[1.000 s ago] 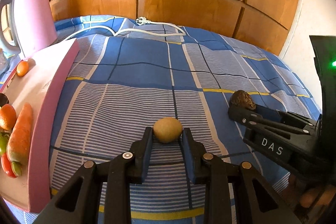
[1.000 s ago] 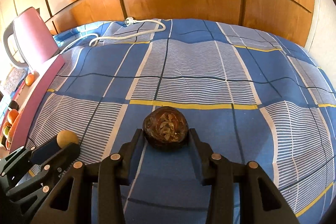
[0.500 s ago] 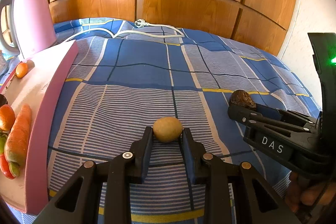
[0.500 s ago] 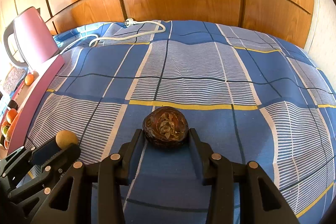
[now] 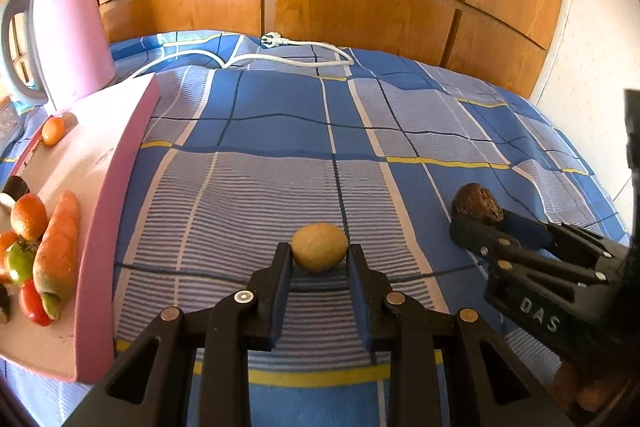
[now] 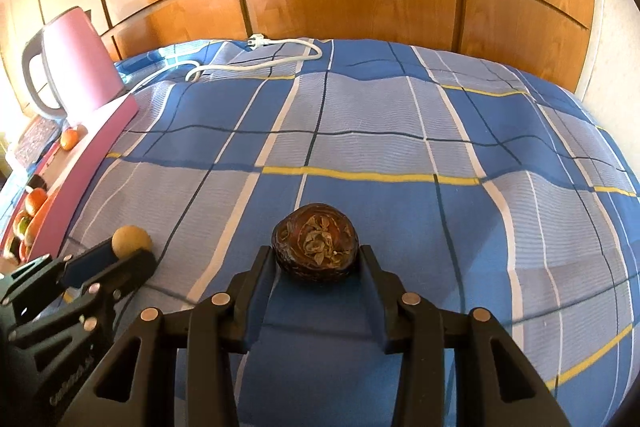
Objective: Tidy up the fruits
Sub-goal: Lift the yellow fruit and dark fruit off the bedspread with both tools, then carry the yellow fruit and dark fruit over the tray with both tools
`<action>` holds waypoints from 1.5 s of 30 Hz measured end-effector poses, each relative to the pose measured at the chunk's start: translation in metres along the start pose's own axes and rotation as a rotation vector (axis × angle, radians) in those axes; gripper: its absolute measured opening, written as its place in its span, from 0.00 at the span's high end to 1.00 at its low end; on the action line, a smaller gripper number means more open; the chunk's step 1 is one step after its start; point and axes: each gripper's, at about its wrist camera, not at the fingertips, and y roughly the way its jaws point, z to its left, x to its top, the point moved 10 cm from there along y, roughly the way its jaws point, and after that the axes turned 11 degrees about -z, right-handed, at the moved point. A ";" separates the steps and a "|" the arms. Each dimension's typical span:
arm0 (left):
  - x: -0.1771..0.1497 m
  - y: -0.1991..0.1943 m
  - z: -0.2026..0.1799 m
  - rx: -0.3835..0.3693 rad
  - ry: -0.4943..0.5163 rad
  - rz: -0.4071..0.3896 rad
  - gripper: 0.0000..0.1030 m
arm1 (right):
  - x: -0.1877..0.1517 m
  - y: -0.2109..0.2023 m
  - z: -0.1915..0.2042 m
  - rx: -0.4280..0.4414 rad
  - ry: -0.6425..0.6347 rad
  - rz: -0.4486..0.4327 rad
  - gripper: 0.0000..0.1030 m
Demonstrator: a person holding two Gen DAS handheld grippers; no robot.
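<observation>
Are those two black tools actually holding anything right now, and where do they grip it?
Yes. The left tool pinches a small tan fruit by its sides; the right tool pinches a dark wrinkled fruit likewise.

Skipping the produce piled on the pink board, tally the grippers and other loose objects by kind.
Grippers: 2 (left gripper, right gripper)
Held fruits: 2 (tan fruit, dark brown fruit)
Pink kettle: 1
White power cord: 1
Pink board: 1
Total: 7
</observation>
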 end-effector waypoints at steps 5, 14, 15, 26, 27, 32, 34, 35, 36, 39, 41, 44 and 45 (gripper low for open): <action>-0.001 -0.010 0.004 0.004 -0.012 -0.004 0.73 | -0.008 -0.012 0.004 0.015 0.005 0.008 0.59; -0.002 -0.027 0.007 0.005 -0.010 -0.023 0.73 | -0.016 -0.014 0.006 0.001 -0.028 0.024 0.58; -0.001 -0.027 0.007 0.006 -0.011 -0.023 0.73 | -0.016 -0.014 0.006 -0.002 -0.034 0.021 0.58; -0.003 -0.036 0.011 0.008 -0.025 -0.031 0.73 | -0.018 -0.012 0.007 0.025 0.004 -0.041 0.47; -0.003 -0.037 0.011 0.008 -0.028 -0.032 0.73 | -0.018 -0.012 0.010 0.043 0.002 -0.038 0.40; -0.003 -0.039 0.015 0.011 -0.042 -0.030 0.73 | -0.013 -0.009 0.016 0.016 -0.027 0.008 0.37; -0.004 -0.038 0.017 0.014 -0.048 -0.028 0.73 | -0.010 -0.007 0.013 0.005 -0.015 0.008 0.37; -0.004 -0.038 0.017 0.015 -0.051 -0.026 0.73 | -0.008 -0.006 0.011 -0.003 -0.008 0.010 0.37; -0.004 -0.038 0.018 0.015 -0.054 -0.025 0.73 | -0.007 -0.004 0.009 -0.003 -0.002 0.012 0.37; -0.005 -0.037 0.019 0.016 -0.056 -0.023 0.73 | -0.005 0.001 0.008 -0.018 -0.006 0.017 0.44; -0.004 -0.038 0.019 0.019 -0.055 -0.027 0.73 | -0.004 0.001 0.006 -0.052 -0.027 0.014 0.58; -0.001 -0.041 0.022 0.024 -0.061 -0.034 0.73 | -0.006 -0.003 0.009 -0.060 -0.051 0.010 0.58; 0.000 -0.042 0.024 0.027 -0.064 -0.038 0.73 | -0.008 -0.005 0.010 -0.059 -0.060 0.010 0.58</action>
